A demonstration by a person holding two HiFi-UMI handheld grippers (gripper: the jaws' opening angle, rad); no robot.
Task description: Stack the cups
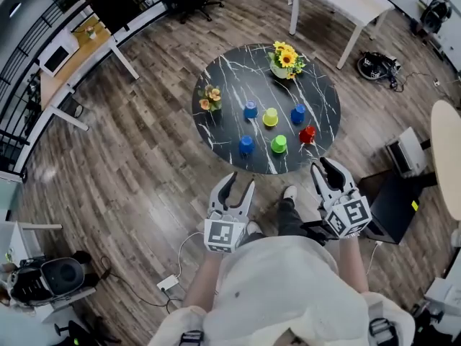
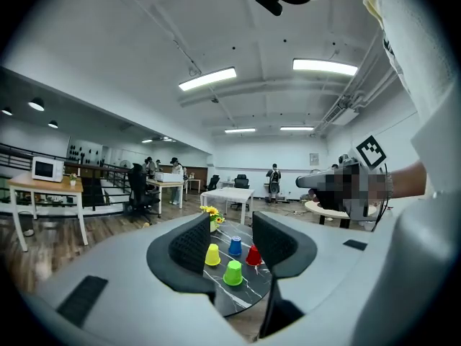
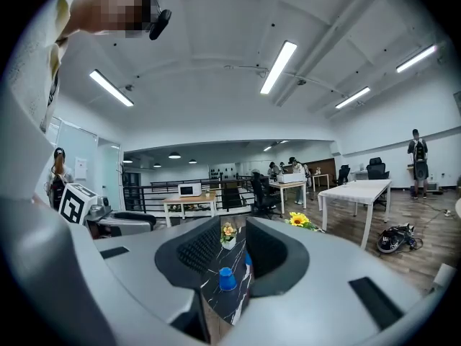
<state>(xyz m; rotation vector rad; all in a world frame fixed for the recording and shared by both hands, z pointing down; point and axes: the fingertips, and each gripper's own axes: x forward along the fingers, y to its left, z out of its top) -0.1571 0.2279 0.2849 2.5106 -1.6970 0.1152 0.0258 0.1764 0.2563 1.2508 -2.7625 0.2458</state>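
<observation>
Several plastic cups stand upside down and apart on the round black marble table (image 1: 230,132): three blue (image 1: 250,110), (image 1: 298,113), (image 1: 246,145), a yellow (image 1: 270,117), a green (image 1: 279,144) and a red (image 1: 307,134). My left gripper (image 1: 240,184) and right gripper (image 1: 326,169) hang short of the table's near edge, both open and empty. Between the left gripper's (image 2: 232,245) jaws I see the yellow (image 2: 212,254), blue (image 2: 235,246), red (image 2: 253,254) and green (image 2: 233,272) cups far ahead. The right gripper (image 3: 232,249) has a narrower gap, framing a blue cup (image 3: 226,279).
A sunflower pot (image 1: 286,60) stands at the table's far side and a small flower pot (image 1: 209,98) at its left. A white table (image 1: 338,2), a wooden desk (image 1: 72,56) and a dark box (image 1: 392,204) at the right stand on the wood floor around.
</observation>
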